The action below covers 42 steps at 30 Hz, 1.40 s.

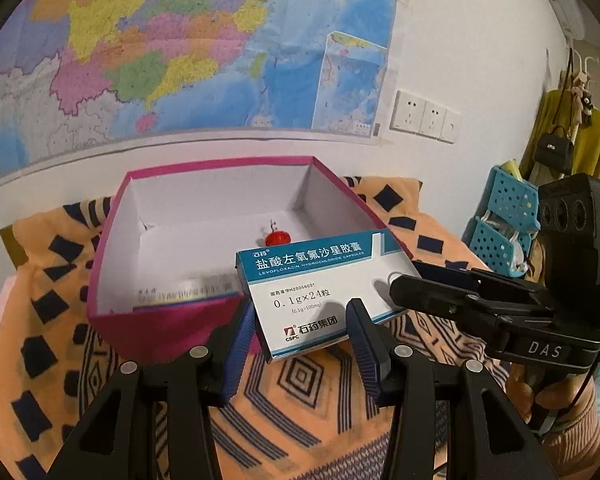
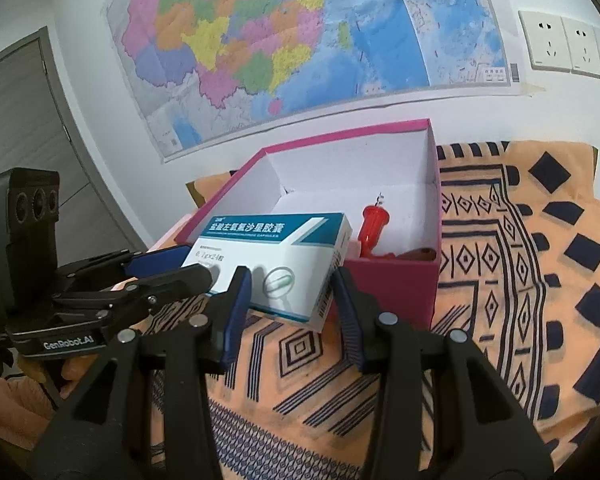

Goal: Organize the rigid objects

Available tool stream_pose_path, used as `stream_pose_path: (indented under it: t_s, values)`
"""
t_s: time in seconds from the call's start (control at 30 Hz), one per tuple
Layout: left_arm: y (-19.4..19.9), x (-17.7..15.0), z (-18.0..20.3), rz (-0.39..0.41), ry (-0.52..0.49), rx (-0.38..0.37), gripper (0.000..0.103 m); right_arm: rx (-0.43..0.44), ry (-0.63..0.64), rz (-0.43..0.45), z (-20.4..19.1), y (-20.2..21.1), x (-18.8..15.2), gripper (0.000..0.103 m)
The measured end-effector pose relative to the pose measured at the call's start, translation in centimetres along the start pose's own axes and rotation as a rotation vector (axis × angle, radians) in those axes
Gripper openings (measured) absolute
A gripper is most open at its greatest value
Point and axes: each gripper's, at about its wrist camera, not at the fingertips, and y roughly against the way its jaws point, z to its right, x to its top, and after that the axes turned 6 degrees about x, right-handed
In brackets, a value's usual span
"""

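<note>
Left hand-held gripper (image 1: pixel 302 322): clamped on the medicine box (image 1: pixel 320 292), held above the pink box (image 1: pixel 112 240) rim.
Right hand-held gripper (image 2: pixel 288 296): fingers around the same medicine box; grip uncertain.

The blue and white medicine box (image 2: pixel 276 264) sits between the right gripper's (image 2: pixel 290 284) two blue fingers (image 2: pixel 236 304), just in front of the pink box (image 2: pixel 392 280)

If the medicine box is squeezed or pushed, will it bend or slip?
The medicine box is thin cardboard, so it probably dents under a hard squeeze. It looks light for its size. Its glossy faces may slip between the pads, and its flat sides make rolling unlikely.
</note>
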Motion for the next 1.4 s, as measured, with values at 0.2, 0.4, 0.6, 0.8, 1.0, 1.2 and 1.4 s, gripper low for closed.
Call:
stream_pose_path:
  t_s: [0.2, 0.4, 0.6, 0.8, 1.0, 1.2, 1.4]
  values:
    - [-0.7, 1.3, 0.2, 0.018, -0.006, 0.015, 0.048, -0.009, -0.001, 0.019, 0.6, -0.3, 1.1, 0.046]
    - [-2.3, 2.4, -0.1, 0.009, -0.001, 0.02, 0.048, -0.025, -0.014, 0.031, 1.6, -1.0, 2.3, 0.046]
    - [-4.4, 3.6, -0.5, -0.015, -0.002, 0.033, 0.048, -0.049, -0.038, 0.023, 2.7, -2.4, 3.1, 0.046]
    - [-7.1, 3.9, -2.1, -0.093, 0.055, 0.006, 0.048, -0.092, -0.052, -0.014, 3.3, -4.0, 3.6, 0.047]
    - [-6.2, 2.4, -2.8, -0.075, 0.069, 0.061, 0.068, -0.135, -0.007, -0.023, 2.2, -4.1, 2.5, 0.062]
    - [-3.0, -0.1, -3.5, -0.011, 0.063, 0.125, 0.085, -0.125, 0.052, 0.009, 0.1, -2.4, 0.6, 0.068]
    - [-0.5, -2.9, -4.0, -0.005, 0.067, 0.188, 0.096, -0.126, 0.1, 0.033, -1.9, -1.6, -1.5, 0.085]
